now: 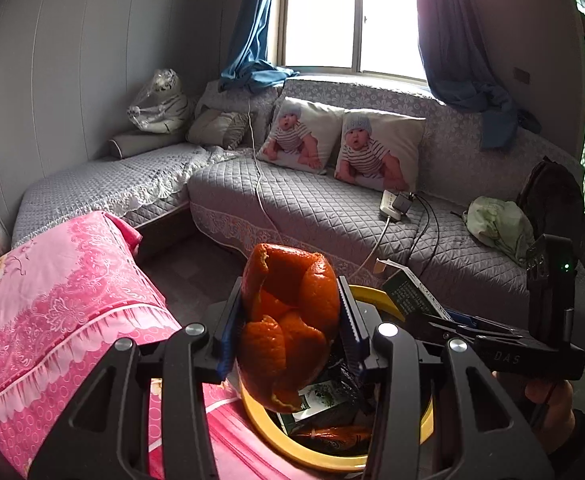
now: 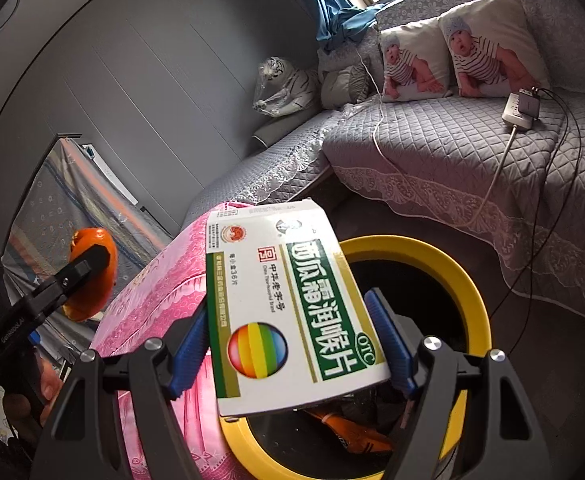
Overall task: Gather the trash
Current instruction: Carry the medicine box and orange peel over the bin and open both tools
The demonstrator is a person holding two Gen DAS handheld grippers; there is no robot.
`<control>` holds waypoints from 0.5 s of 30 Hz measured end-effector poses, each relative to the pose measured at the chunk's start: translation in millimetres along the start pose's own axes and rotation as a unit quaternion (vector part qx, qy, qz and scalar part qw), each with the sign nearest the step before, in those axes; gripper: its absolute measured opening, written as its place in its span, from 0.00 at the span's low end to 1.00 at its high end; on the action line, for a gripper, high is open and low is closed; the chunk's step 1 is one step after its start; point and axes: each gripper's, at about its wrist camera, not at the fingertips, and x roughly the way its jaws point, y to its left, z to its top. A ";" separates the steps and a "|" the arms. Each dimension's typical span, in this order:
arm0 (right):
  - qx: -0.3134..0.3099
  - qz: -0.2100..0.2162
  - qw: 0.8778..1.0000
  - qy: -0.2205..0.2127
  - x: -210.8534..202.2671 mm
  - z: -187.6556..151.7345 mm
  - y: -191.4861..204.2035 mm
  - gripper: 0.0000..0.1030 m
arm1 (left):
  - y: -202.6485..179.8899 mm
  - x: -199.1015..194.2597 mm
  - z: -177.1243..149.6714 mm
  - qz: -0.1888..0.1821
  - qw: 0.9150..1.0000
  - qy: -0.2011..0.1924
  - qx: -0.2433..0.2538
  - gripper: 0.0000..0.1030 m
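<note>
My left gripper (image 1: 290, 320) is shut on an orange peel (image 1: 292, 320) and holds it just above the yellow-rimmed bin (image 1: 292, 446). My right gripper (image 2: 292, 336) is shut on a white and green medicine box (image 2: 288, 312), held over the same bin (image 2: 444, 264). The bin holds wrappers and an orange packet (image 2: 356, 436). The box also shows in the left wrist view (image 1: 408, 292) at the right, with the right gripper (image 1: 492, 332). The peel (image 2: 96, 276) shows at the left in the right wrist view.
A table with a pink floral cloth (image 1: 52, 300) stands left of the bin. A grey quilted sofa (image 1: 312, 200) runs behind, with two baby-print cushions (image 1: 380, 148), a power strip with cables (image 1: 392, 204), a green cloth bundle (image 1: 496, 224) and a wrapped toy tiger (image 1: 160, 104).
</note>
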 end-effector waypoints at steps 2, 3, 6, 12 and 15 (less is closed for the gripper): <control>0.004 -0.016 1.000 0.005 5.0 -0.9 -4.2 0.69 | -0.9 15.1 -4.7 0.000 1.000 0.009 0.000 0.40; 0.008 -0.019 1.000 0.009 6.8 -1.2 -5.9 0.69 | -1.3 22.2 -6.9 -0.001 1.000 0.015 0.000 0.40; 0.032 -0.020 0.999 0.021 12.5 -3.2 -13.3 0.69 | 1.9 45.1 -12.0 -0.007 0.999 0.040 -0.010 0.40; 0.059 -0.031 0.997 0.031 22.5 -1.9 -22.2 0.69 | 18.0 74.2 -18.9 -0.013 0.995 0.083 -0.045 0.40; 0.064 -0.034 0.997 0.035 24.7 0.5 -23.8 0.70 | 20.8 74.7 -19.8 -0.015 0.995 0.082 -0.047 0.41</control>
